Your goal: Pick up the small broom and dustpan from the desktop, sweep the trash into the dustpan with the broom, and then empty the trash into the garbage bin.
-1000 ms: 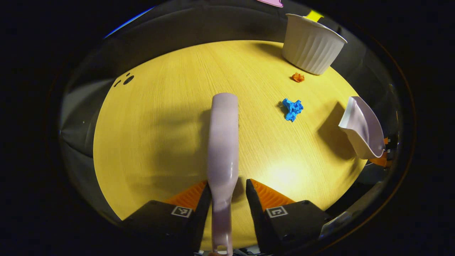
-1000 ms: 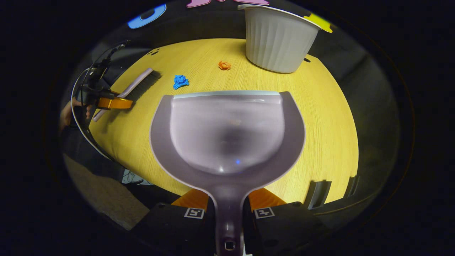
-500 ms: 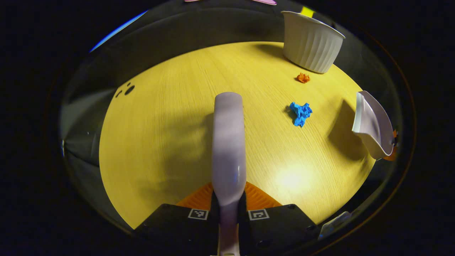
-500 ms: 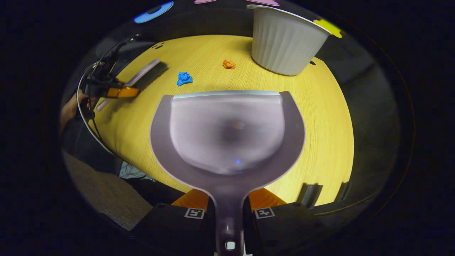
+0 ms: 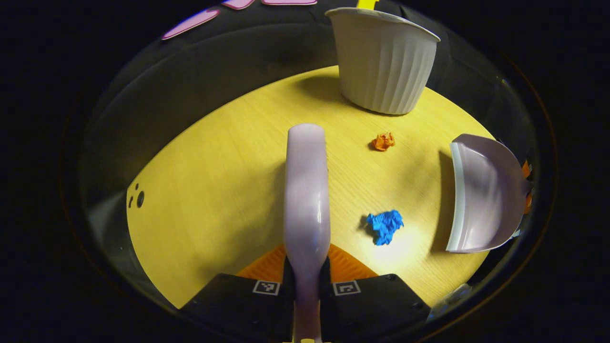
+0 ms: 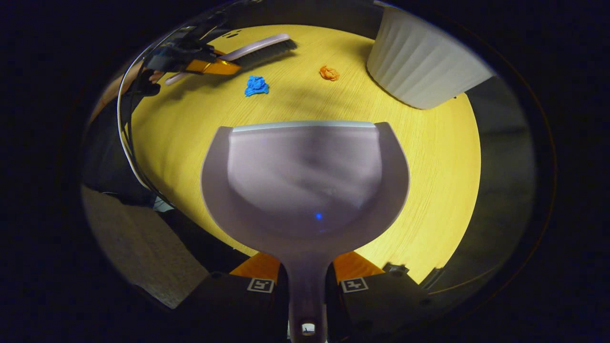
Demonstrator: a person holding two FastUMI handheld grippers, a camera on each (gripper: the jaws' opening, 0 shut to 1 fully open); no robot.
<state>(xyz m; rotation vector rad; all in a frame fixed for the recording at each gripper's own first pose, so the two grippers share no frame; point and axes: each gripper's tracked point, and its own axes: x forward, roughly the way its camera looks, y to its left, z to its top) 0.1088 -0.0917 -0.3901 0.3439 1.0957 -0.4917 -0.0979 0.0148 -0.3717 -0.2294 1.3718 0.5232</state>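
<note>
**Broom and dustpan both in hand, closing on the scraps**

In the left gripper view, going left to right: the left gripper (image 5: 307,281) sits at 6 o'clock, its fingers clamped on the pale lilac broom (image 5: 307,190) handle, which runs straight up the centre. A second ago those fingers stood apart around the handle; now they pinch it, so the pick-up looks done. The blue paper scrap (image 5: 385,226) has slid from 2 o'clock to 4 o'clock, just beside the broom. The orange scrap (image 5: 383,141) lies at 1 o'clock, near the white ribbed garbage bin (image 5: 383,62) at 12 o'clock. The dustpan (image 5: 479,195) at 3 o'clock now turns its open mouth toward the scraps on the yellow worktop (image 5: 214,190).

In the right gripper view, the right gripper (image 6: 307,286) at 6 o'clock grips the dustpan handle. Sweeping seems about to start.

The broom's bristles are hidden under its back in the left gripper view. Whether the pan's lip touches the worktop cannot be told.
</note>
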